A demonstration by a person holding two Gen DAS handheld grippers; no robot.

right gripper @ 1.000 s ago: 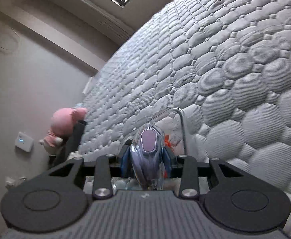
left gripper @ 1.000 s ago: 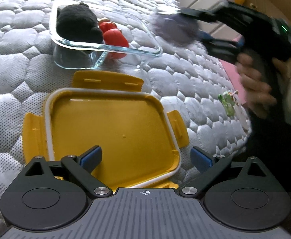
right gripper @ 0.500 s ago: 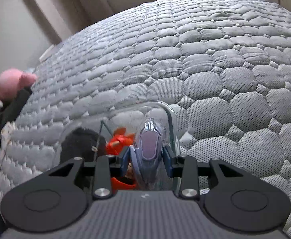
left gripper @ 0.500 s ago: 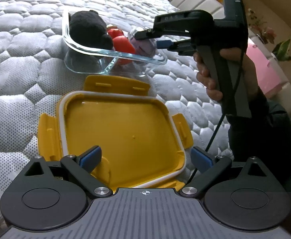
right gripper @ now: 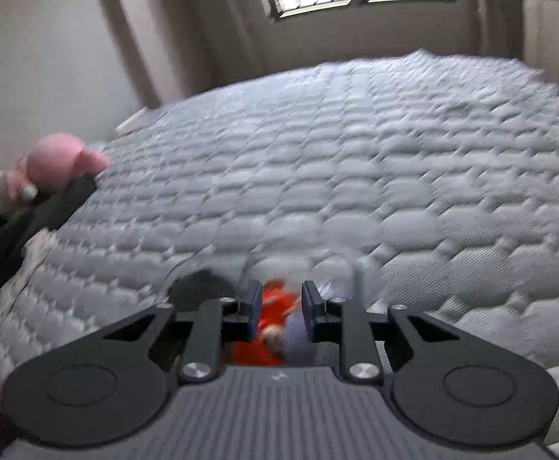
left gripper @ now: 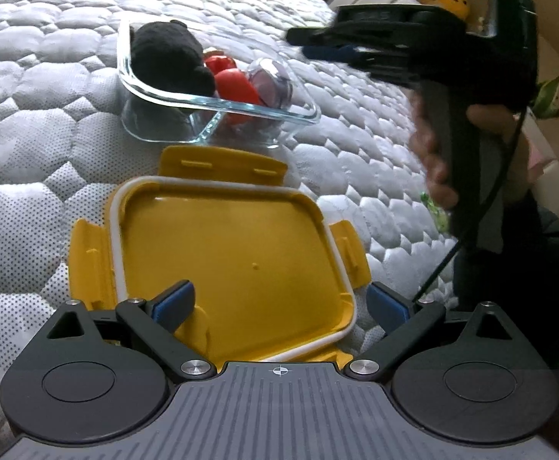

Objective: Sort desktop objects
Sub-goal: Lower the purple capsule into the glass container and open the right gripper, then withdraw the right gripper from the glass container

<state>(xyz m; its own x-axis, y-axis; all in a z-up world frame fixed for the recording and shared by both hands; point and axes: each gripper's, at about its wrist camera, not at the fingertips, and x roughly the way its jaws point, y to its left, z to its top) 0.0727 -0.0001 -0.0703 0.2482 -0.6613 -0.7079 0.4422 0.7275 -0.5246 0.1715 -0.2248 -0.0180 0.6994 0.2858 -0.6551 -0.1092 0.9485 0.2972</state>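
Note:
A clear glass container (left gripper: 302,105) sits on the quilted mattress. It holds a black plush toy (left gripper: 168,57), a red toy (left gripper: 237,82) and a purple translucent object (left gripper: 273,82). A yellow lid (left gripper: 225,253) lies upside down in front of it. My left gripper (left gripper: 279,303) is open, its blue fingertips straddling the lid's near edge. My right gripper (right gripper: 278,303) is open and empty, above the container; in the left wrist view it (left gripper: 317,48) hovers to the container's right. The red toy (right gripper: 275,314) and the purple object (right gripper: 298,337) show blurred below it.
The grey quilted mattress (right gripper: 356,176) fills both views. A pink plush (right gripper: 53,165) sits at its far left edge by the wall. A yellow plush (left gripper: 449,0) and a small green toy (left gripper: 432,207) lie off to the right.
My right gripper has let go of the purple object, which now lies in the glass container. The gripper has opened and lifted up and away. My left gripper has stayed open over the lid.

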